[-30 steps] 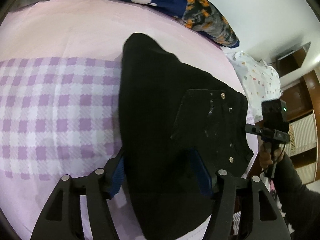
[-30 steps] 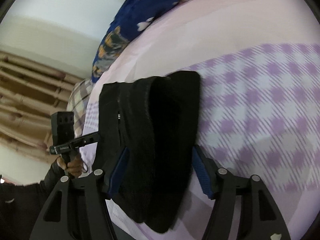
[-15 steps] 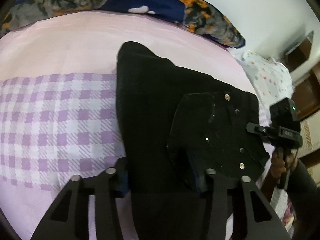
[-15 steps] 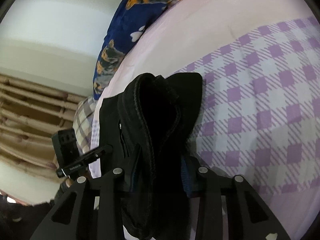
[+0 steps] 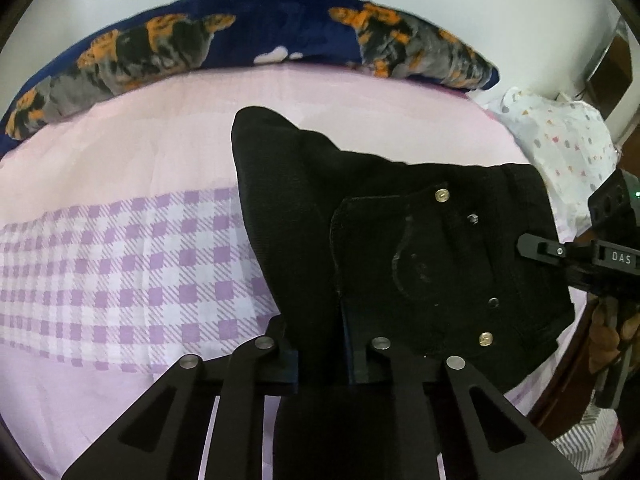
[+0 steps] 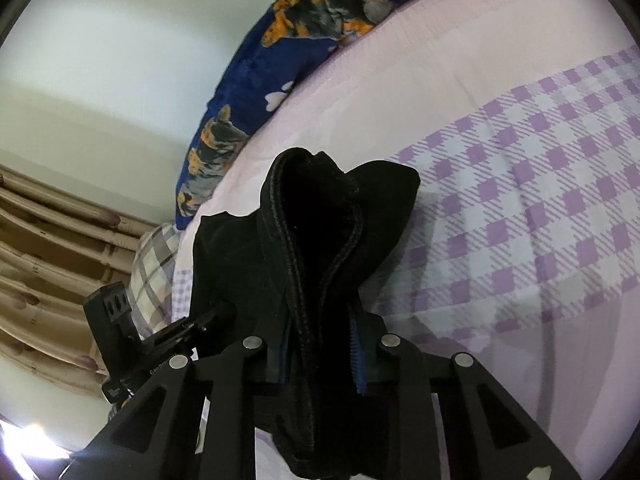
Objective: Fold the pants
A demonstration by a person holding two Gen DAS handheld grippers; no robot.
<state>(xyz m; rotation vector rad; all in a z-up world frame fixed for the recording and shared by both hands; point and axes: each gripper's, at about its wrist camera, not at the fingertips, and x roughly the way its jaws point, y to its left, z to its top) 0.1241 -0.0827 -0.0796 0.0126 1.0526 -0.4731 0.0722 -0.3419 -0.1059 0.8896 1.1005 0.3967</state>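
Note:
Black pants (image 5: 384,216) lie folded on a pink and purple-checked bed sheet (image 5: 120,248), waist and metal studs to the right. My left gripper (image 5: 318,350) is closing its jaws on the near edge of the pants, cloth pinched between the pads. In the right wrist view the pants (image 6: 320,220) bunch up into a raised fold. There my right gripper (image 6: 320,354) is closing on the near hem, with thick cloth pressed between its blue pads. Each gripper shows in the other's view: the right one (image 5: 580,256), the left one (image 6: 168,332).
A dark blue pillow with orange print (image 5: 240,40) lies along the far edge of the bed by the white wall. A white dotted pillow (image 5: 560,136) sits at the right, wooden furniture (image 5: 612,68) behind it. Curtains (image 6: 60,240) and a checked pillow (image 6: 156,264) show beyond the bed.
Both grippers have gone from wide open around the near edge of the pants to pinching it. Both have lifted and tilted, and the cloth has bunched up between the right jaws.

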